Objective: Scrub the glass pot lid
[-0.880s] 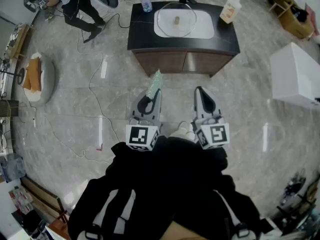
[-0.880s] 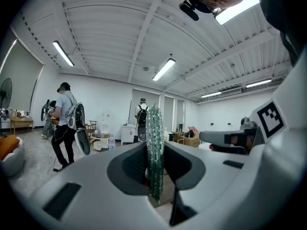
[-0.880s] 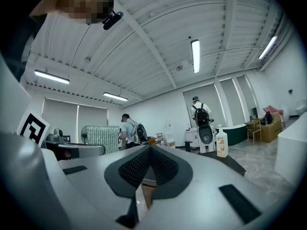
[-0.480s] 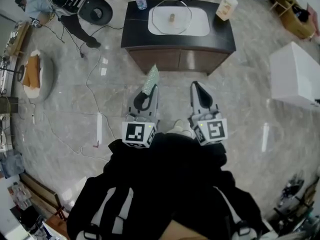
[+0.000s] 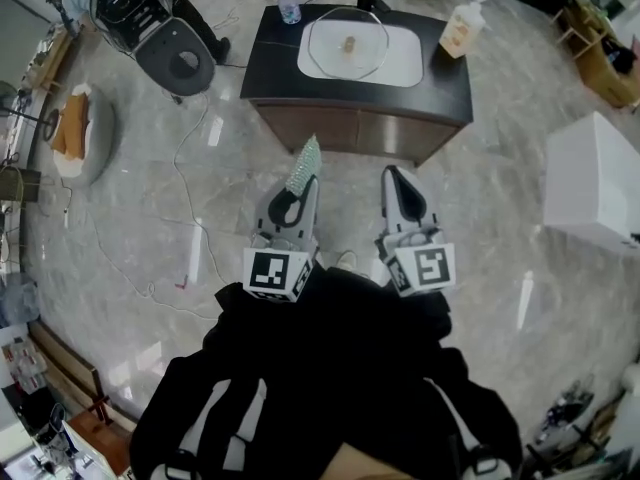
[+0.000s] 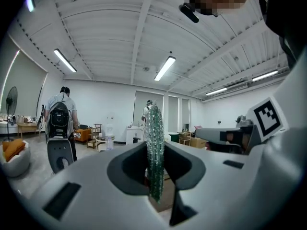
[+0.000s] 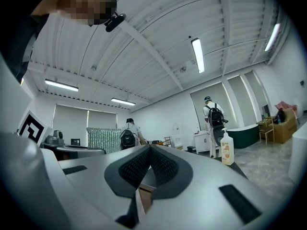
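The glass pot lid (image 5: pixel 348 43) lies in the white basin (image 5: pixel 400 63) of a dark sink counter (image 5: pixel 450 93), far ahead of both grippers. My left gripper (image 5: pixel 303 180) (image 6: pixel 154 163) is shut on a green sparkly scrub pad (image 5: pixel 306 163) (image 6: pixel 154 128) that stands up edge-on past its jaws. My right gripper (image 5: pixel 394 174) (image 7: pixel 149 148) is beside it, shut and empty. The right gripper view also shows the scrub pad (image 7: pixel 103 140) at the left. Both grippers are held over the floor, short of the counter.
A water bottle (image 5: pixel 290 6) and a soap bottle (image 5: pixel 460 26) (image 7: pixel 227 150) stand on the counter. A grey machine (image 5: pixel 165 38) with a person is at the top left. A white box (image 5: pixel 595 183) is on the right. A cable (image 5: pixel 190 218) trails across the floor.
Both grippers keep their hold and stay side by side while the view swings a little. The person and the grey machine at the top left have shifted.
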